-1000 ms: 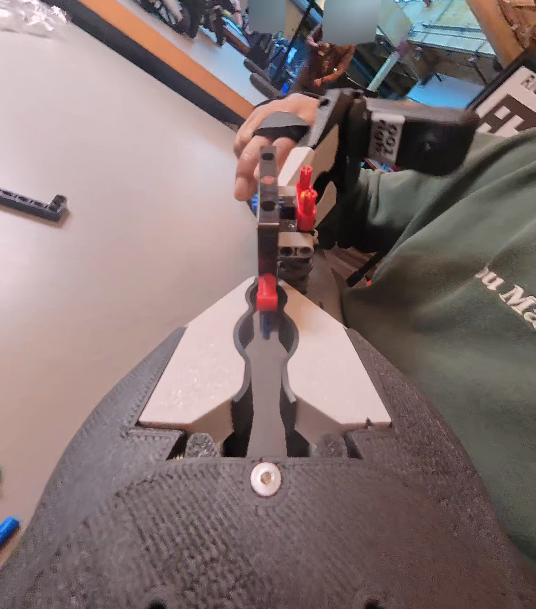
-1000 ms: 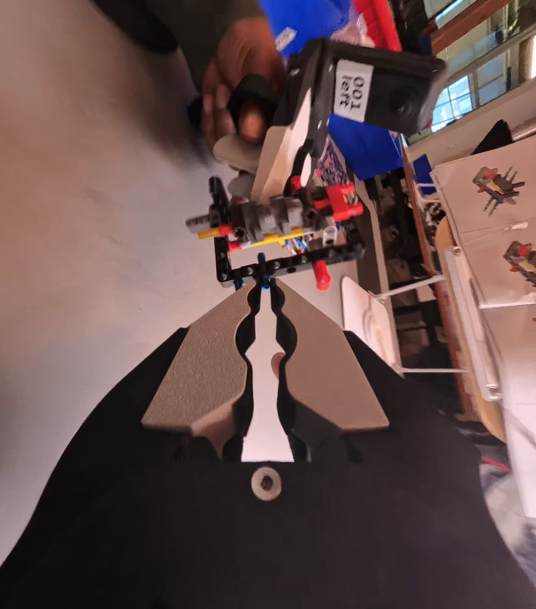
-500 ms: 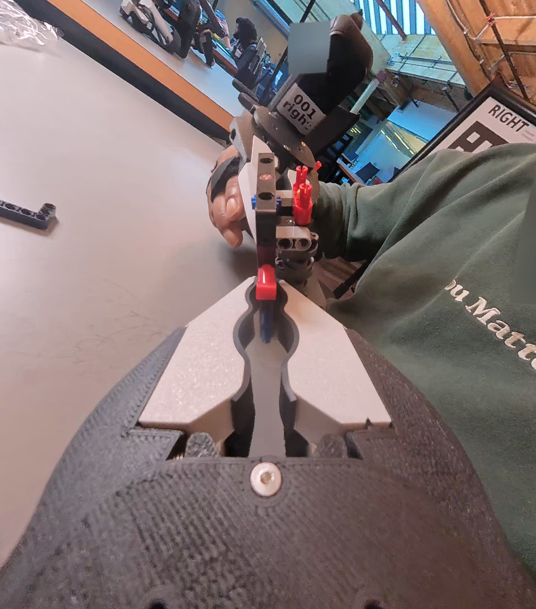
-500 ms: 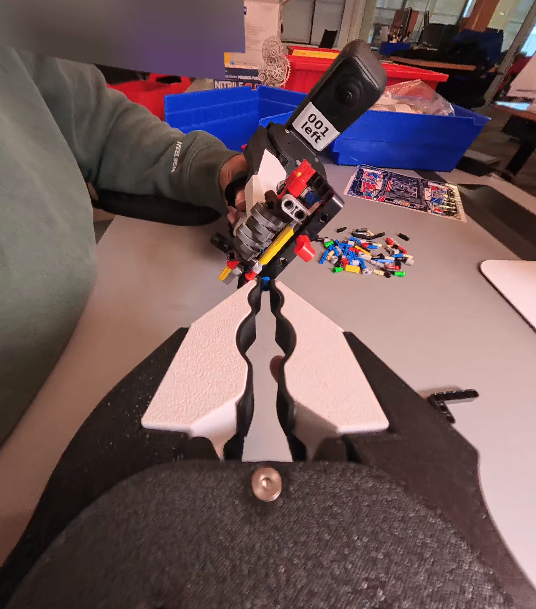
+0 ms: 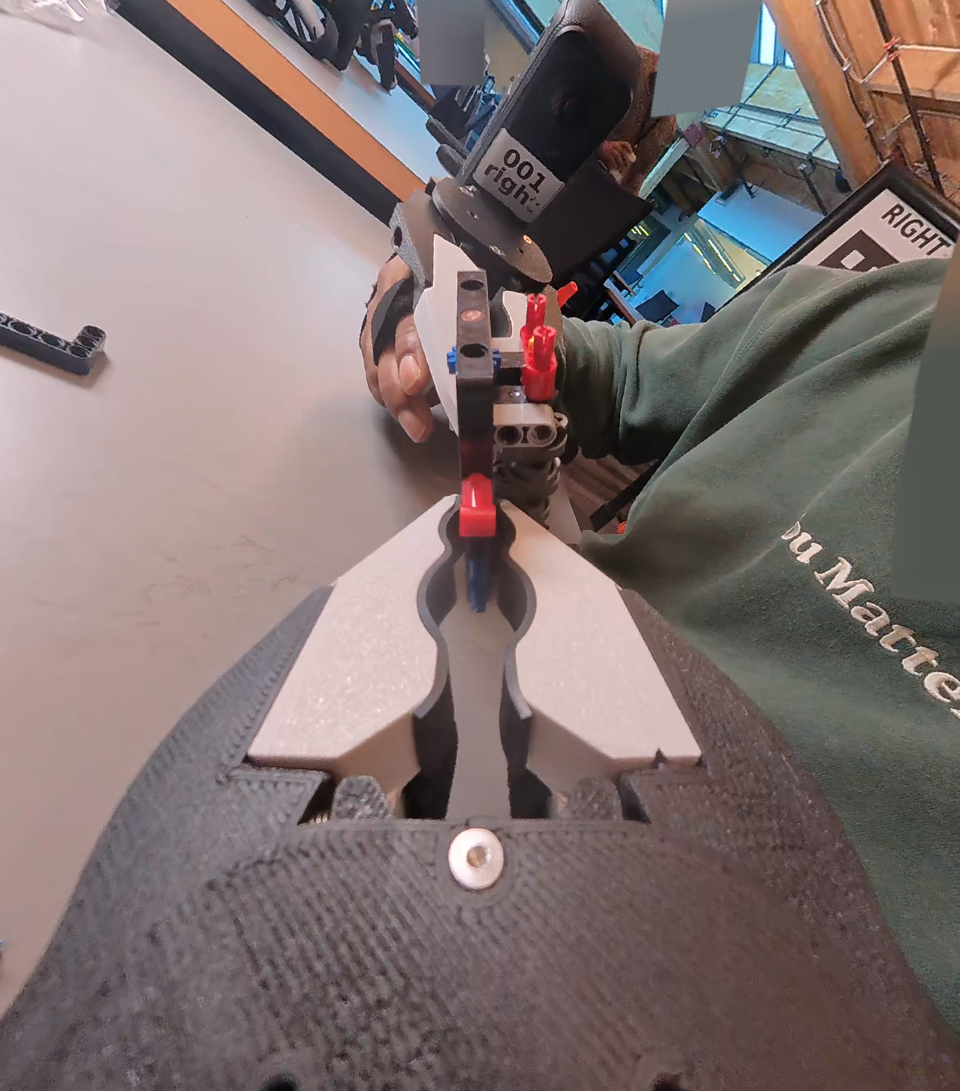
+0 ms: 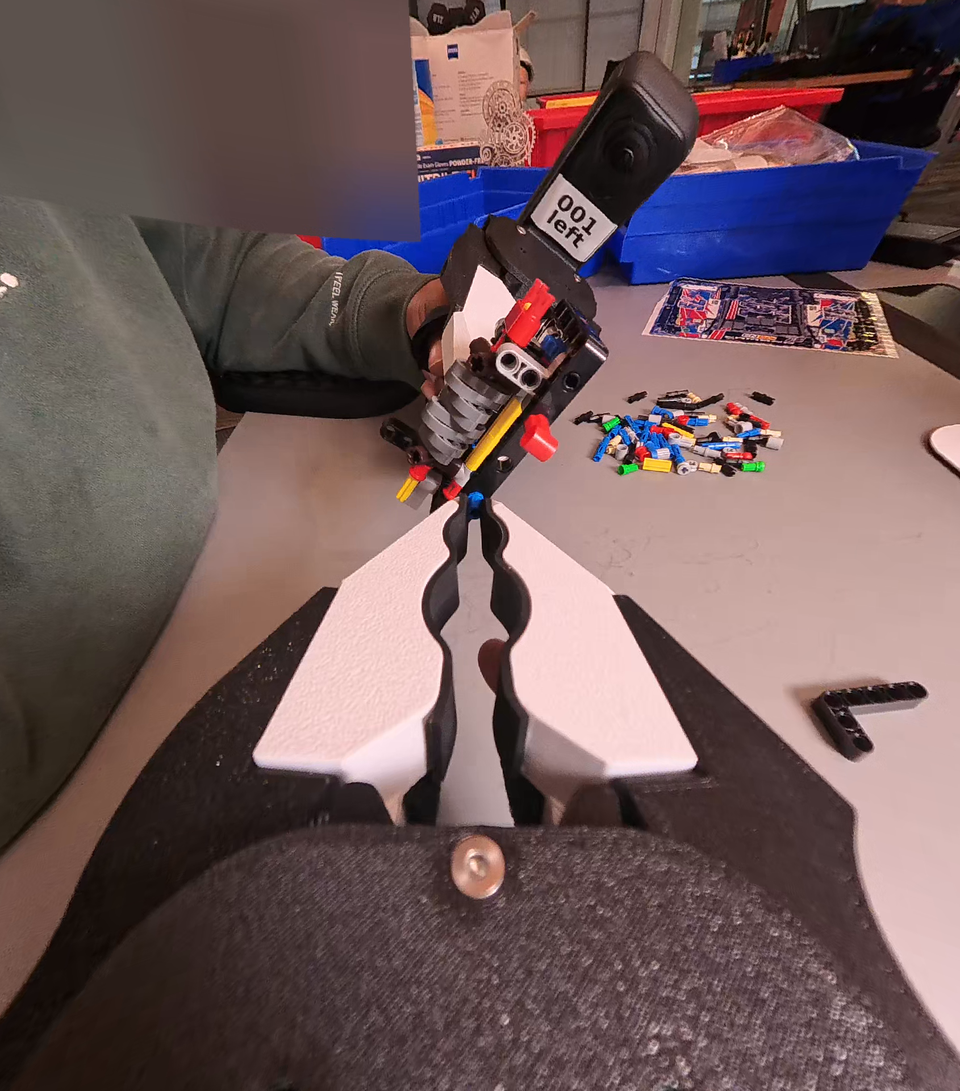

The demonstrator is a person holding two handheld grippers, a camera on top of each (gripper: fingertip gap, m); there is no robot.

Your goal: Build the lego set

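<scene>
The lego assembly [image 5: 474, 378] is a black frame with grey gears, a yellow axle and red and blue pins. My left gripper [image 5: 477, 513] is shut on its near end, by a red pin, and holds it above the table. My right gripper [image 6: 470, 506] is shut on a blue pin [image 6: 473, 502] at the lower end of the assembly [image 6: 501, 401]. In the left wrist view the right gripper's white fingers [image 5: 436, 319] flank the far end of the frame. In the right wrist view the left gripper's white finger [image 6: 480, 307] grips the upper end.
A black L-shaped beam [image 6: 861, 708] lies on the grey table, also in the left wrist view [image 5: 23, 333]. A pile of small coloured parts [image 6: 684, 437], a printed sheet [image 6: 761, 316] and blue bins [image 6: 761, 212] lie beyond. A person's green sleeve [image 5: 761, 443] is close by. The tips of both grippers are at nearly the same place.
The right gripper has rolled from sideways to upright while staying pinched on the blue pin. The left gripper still holds the assembly in about the same place.
</scene>
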